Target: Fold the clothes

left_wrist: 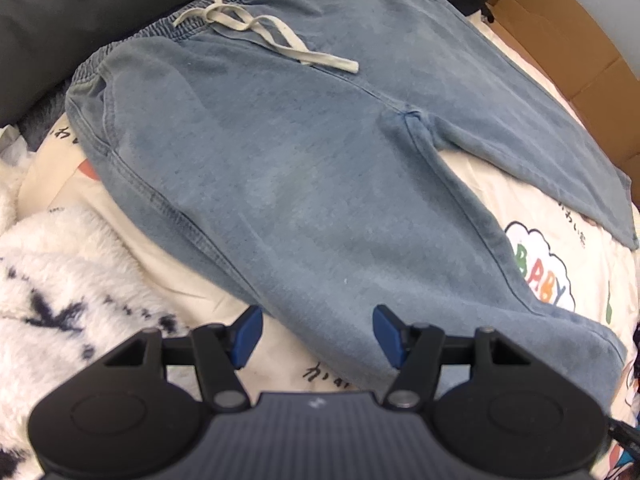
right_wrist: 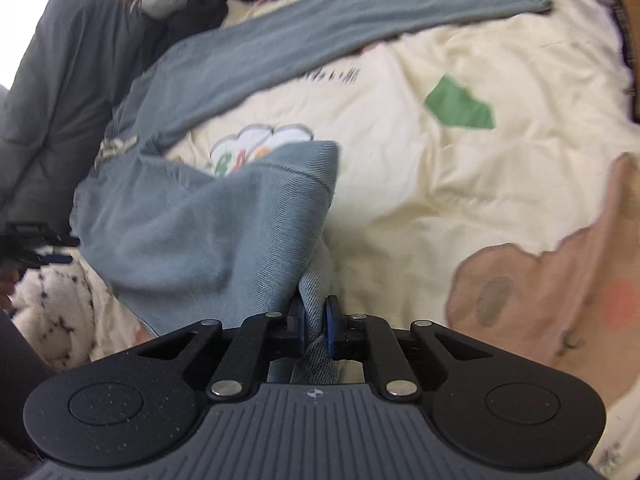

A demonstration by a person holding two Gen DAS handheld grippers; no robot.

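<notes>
Light blue denim trousers (left_wrist: 288, 168) with a white drawstring (left_wrist: 256, 32) lie spread on a cream printed bedspread (left_wrist: 568, 216). My left gripper (left_wrist: 316, 334) hovers open over the lower part of the near leg, with the cloth below its blue pads and nothing pinched. In the right wrist view my right gripper (right_wrist: 315, 320) is shut on the hem end of a trouser leg (right_wrist: 208, 232), which is lifted and bunched off the bed. The other leg (right_wrist: 360, 20) lies flat toward the far edge.
A fluffy white blanket with dark marks (left_wrist: 52, 280) lies at the left. A dark grey quilted cover (right_wrist: 48, 92) sits beyond the waistband. Brown cardboard (left_wrist: 560, 32) borders the far right of the bed. The bedspread (right_wrist: 460, 184) carries green and brown prints.
</notes>
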